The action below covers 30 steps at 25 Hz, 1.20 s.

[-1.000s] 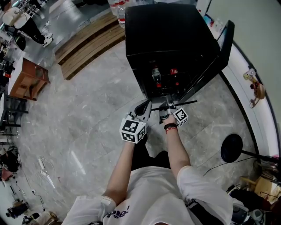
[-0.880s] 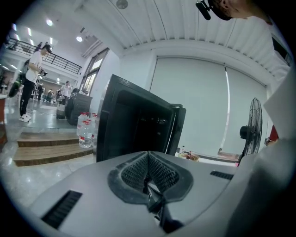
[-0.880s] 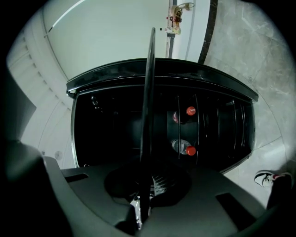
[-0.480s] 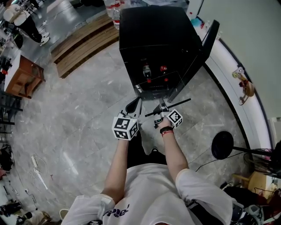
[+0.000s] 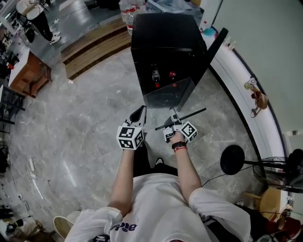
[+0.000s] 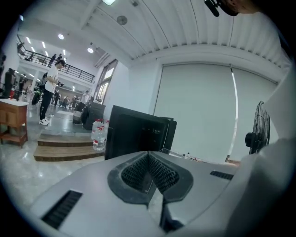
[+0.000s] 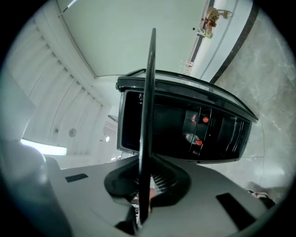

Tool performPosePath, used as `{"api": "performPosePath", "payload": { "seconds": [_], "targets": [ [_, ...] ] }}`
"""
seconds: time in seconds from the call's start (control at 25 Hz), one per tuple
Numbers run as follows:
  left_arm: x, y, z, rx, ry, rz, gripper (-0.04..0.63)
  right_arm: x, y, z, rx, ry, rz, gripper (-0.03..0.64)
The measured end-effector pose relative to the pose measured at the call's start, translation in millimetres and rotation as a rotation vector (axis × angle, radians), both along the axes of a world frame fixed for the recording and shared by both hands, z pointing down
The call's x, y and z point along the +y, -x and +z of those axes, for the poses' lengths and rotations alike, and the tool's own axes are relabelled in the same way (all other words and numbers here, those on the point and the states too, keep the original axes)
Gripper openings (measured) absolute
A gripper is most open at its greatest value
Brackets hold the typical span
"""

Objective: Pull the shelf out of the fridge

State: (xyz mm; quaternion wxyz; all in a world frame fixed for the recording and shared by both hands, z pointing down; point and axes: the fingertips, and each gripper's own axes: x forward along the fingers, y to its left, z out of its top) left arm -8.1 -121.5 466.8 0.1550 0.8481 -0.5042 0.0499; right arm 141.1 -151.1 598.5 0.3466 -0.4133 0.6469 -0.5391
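Observation:
The black fridge [image 5: 163,40] stands with its door [image 5: 214,47] swung open to the right. Bottles with red caps [image 5: 163,75] sit inside. The glass shelf [image 5: 168,93] hangs clear of the fridge's front, and its dark front bar [image 5: 191,115] runs slantwise. My right gripper [image 5: 172,124] is shut on that bar, which in the right gripper view crosses the jaws as a thin dark strip [image 7: 147,102]. My left gripper [image 5: 140,112] is at the shelf's left edge. Its pads [image 6: 138,173] are closed, with a thin clear edge between them.
Wooden steps [image 5: 92,45] and large water bottles [image 5: 129,7] lie behind and left of the fridge. A curved white ledge [image 5: 244,106] runs along the right wall. A black round stand [image 5: 232,159] and a fan [image 5: 284,172] are at the right. A wooden table [image 5: 28,75] stands far left.
Both grippers have drawn back toward the person with the shelf. The glass has slid out of the fridge, and the fridge now lies farther off in the head view.

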Motion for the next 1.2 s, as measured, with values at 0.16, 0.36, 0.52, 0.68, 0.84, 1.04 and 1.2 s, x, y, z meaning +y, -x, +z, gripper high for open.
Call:
{"api": "performPosePath", "payload": {
  "seconds": [0.16, 0.36, 0.52, 0.68, 0.84, 1.04, 1.2],
  "targets": [
    [23.4, 6.9, -27.0, -0.010, -0.016, -0.025, 0.018, 26.3, 0.4, -39.1, -0.003, -0.013, -0.025, 0.024],
    [39.3, 23.2, -59.0, -0.028, -0.044, -0.033, 0.018, 42.7, 11.3, -89.7, -0.021, -0.058, -0.042, 0.023],
    [47.0, 43.6, -72.2, -0.028, -0.057, -0.041, 0.018, 49.8, 28.4, -121.3, -0.037, -0.083, -0.040, 0.025],
    [56.7, 62.9, -76.7, -0.036, -0.062, -0.032, 0.018, 55.8, 44.1, -140.3, -0.050, -0.100, -0.022, 0.025],
    [63.1, 84.7, -85.5, -0.042, -0.073, -0.025, 0.018, 64.2, 59.8, -161.8, -0.089, -0.103, 0.008, 0.025],
    [69.4, 109.0, -88.5, -0.040, -0.079, -0.021, 0.018, 72.7, 78.3, -184.0, -0.103, -0.125, 0.032, 0.025],
    [72.0, 115.8, -90.6, -0.034, -0.086, -0.001, 0.018, 75.9, 84.0, -192.8, -0.098, -0.142, 0.058, 0.025]
  ]
}}
